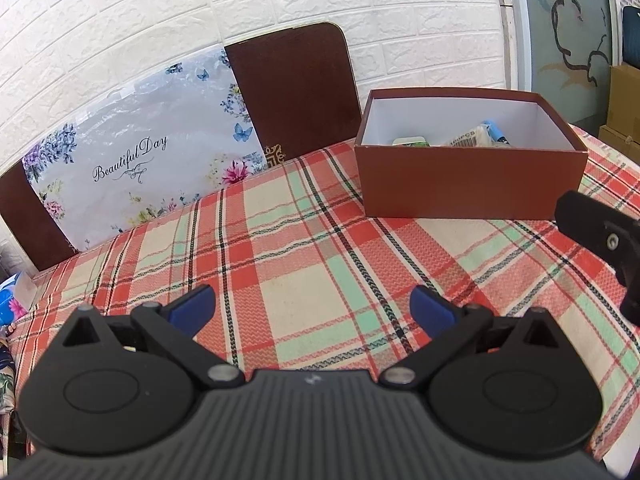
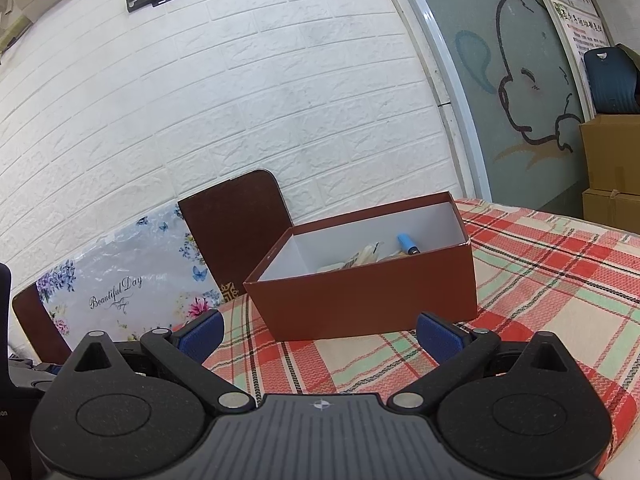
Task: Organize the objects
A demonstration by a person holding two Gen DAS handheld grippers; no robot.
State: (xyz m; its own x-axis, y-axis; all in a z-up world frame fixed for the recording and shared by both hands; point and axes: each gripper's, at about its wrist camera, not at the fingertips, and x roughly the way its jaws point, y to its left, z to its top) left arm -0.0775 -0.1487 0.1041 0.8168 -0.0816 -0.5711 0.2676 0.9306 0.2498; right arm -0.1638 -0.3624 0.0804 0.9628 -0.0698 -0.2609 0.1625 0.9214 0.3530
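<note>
Left gripper (image 1: 313,307), black with blue pads, fills the bottom of its own wrist view; its jaws stand wide apart with nothing between them, only the red, green and cream plaid tablecloth (image 1: 280,248) showing in the gap; further back and to the right sits an open reddish-brown cardboard box with a white inside (image 1: 468,184), resting on the cloth; inside it, just over the near wall, a small green-edged item (image 1: 412,142), a clear packet with a barcode label (image 1: 468,138) and a blue cylindrical object (image 1: 496,132) are partly visible; what exactly they are cannot be told; a dark brown flat board with a gold emblem (image 1: 296,88) leans against the white brick-pattern wall (image 1: 200,12), just left of the box; a floral printed panel reading "Beautiful Day" (image 1: 136,152) leans in front of it; at the right edge a black part of the other tool (image 1: 600,240) juts in over the cloth.

Right gripper (image 2: 320,338) is seen likewise in its own wrist view; its blue pads are spread wide and hold nothing; the box (image 2: 368,300) lies straight ahead, near the fingers but apart from them; the blue cylinder (image 2: 408,243) and the pale packet (image 2: 360,260) lie inside against the far side; the brown board (image 2: 236,228) and floral panel (image 2: 120,292) lean on the wall to the left; tan cartons (image 2: 612,168) are stacked at the far right.
</note>
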